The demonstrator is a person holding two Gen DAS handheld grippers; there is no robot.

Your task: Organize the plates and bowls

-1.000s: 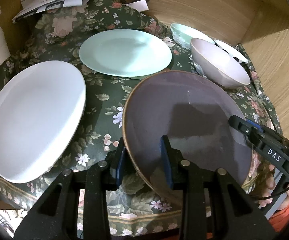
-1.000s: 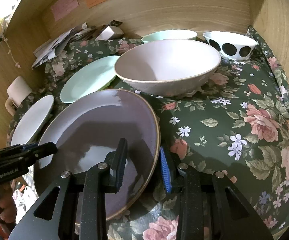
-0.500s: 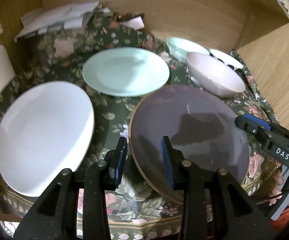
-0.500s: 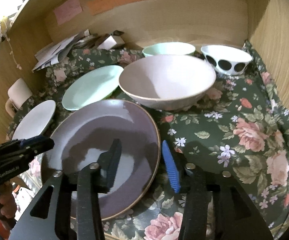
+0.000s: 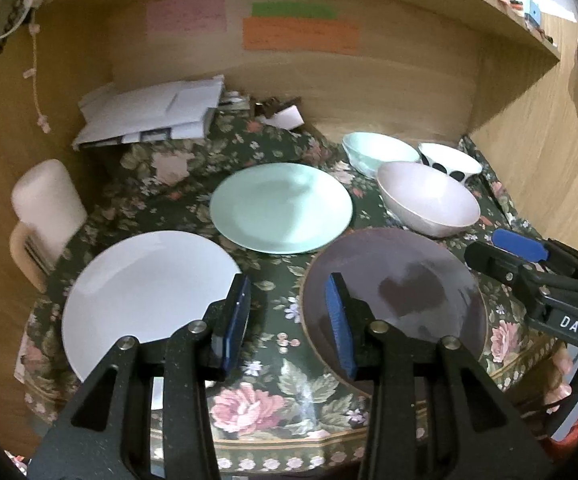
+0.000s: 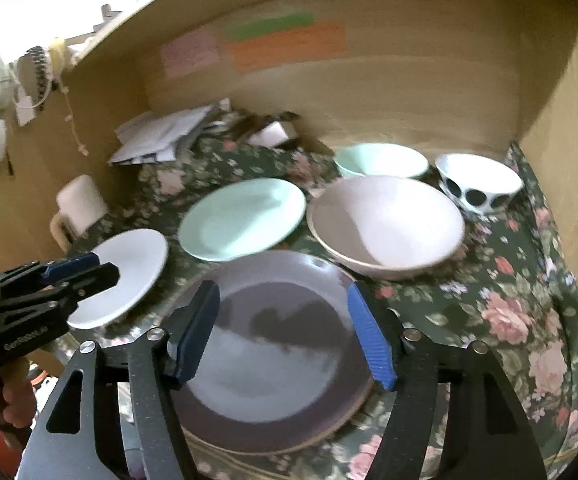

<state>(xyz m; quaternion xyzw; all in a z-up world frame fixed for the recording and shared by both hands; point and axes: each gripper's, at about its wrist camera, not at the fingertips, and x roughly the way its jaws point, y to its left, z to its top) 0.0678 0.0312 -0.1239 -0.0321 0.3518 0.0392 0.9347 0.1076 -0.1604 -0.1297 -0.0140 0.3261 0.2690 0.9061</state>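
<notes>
Both grippers, left (image 5: 287, 320) and right (image 6: 285, 330), gaping empty; hovering nearest purple plate (image 6: 273, 356), lower centre, rim between right's jaws.

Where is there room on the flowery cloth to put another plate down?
Most room: bare cloth right of the purple plate, in front of the spotted bowl. A narrow strip lies between the white plate and purple plate. The back corner, with three bowls, is crowded.
</notes>
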